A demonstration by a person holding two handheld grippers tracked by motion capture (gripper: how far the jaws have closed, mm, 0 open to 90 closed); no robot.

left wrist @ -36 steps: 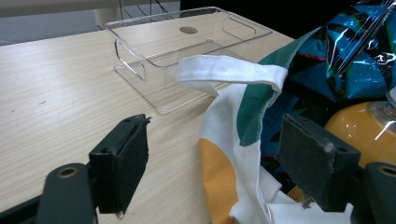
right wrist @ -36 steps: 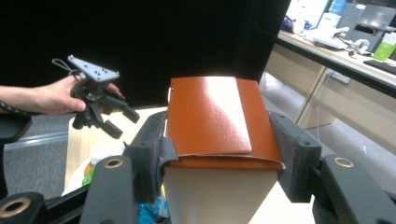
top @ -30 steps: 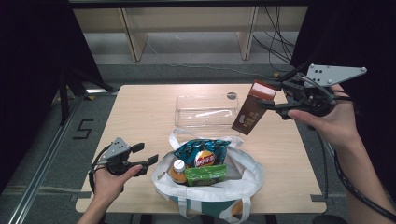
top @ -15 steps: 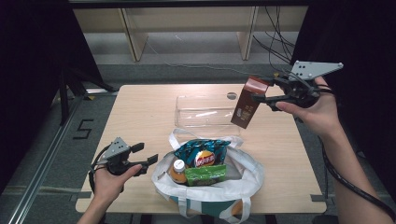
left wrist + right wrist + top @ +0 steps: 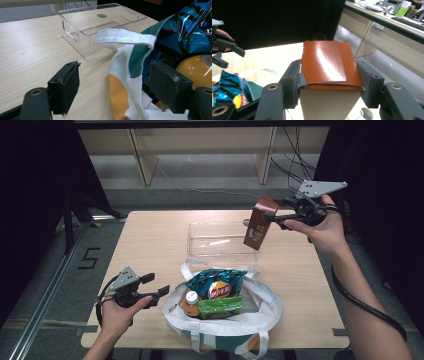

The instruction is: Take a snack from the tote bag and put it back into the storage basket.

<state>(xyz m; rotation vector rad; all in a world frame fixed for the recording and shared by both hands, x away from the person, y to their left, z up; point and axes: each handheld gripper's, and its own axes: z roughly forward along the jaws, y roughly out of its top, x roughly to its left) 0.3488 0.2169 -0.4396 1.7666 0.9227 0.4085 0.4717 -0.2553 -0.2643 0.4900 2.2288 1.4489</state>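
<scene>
The brown carton (image 5: 259,222) hangs tilted in the air above the right end of the clear plastic bin (image 5: 220,243), clamped at its top between the fingers of the right gripper (image 5: 272,217) (its printed face is too small to read). The bin stands empty on the tabletop (image 5: 150,245). Just in front of it the white tote bag (image 5: 260,312) holds a blue chip bag (image 5: 214,284), a green packet (image 5: 220,306) and an orange-capped bottle (image 5: 190,301), the bottle mostly buried. The left gripper (image 5: 160,285) rests beside the bag, fingers spread with nothing between them; the bag's lower edge is cut off
</scene>
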